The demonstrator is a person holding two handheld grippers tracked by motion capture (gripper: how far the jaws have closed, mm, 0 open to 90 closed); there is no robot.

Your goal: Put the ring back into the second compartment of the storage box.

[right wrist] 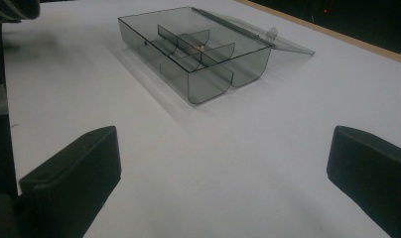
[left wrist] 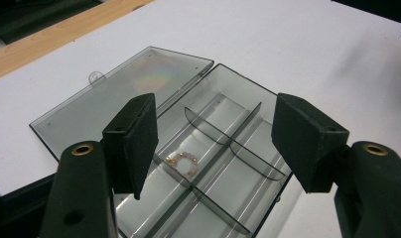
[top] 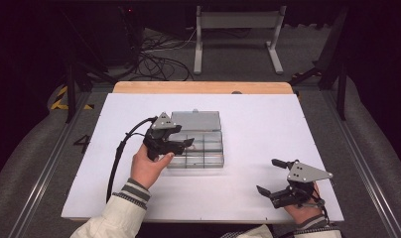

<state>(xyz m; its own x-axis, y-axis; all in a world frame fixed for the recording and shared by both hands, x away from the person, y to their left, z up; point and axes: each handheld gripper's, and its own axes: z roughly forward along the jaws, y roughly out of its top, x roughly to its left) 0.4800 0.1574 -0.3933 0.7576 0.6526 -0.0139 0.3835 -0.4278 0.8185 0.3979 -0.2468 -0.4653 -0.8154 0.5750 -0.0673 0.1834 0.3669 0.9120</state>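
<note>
My left gripper (top: 184,144) over the open compartment box (top: 208,148), jaws spread, empty, bead ring (left wrist: 182,162) below, my right gripper (top: 273,177) resting near-right, jaws spread wide.

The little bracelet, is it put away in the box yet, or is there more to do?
Looks put away: the bead bracelet lies in one compartment of the clear box. In hand: nothing; the left gripper hangs above the box with open, empty jaws, and the right gripper waits open over the white table. Probably left: the lid lies flat open behind the box, so closing it may come next.
</note>
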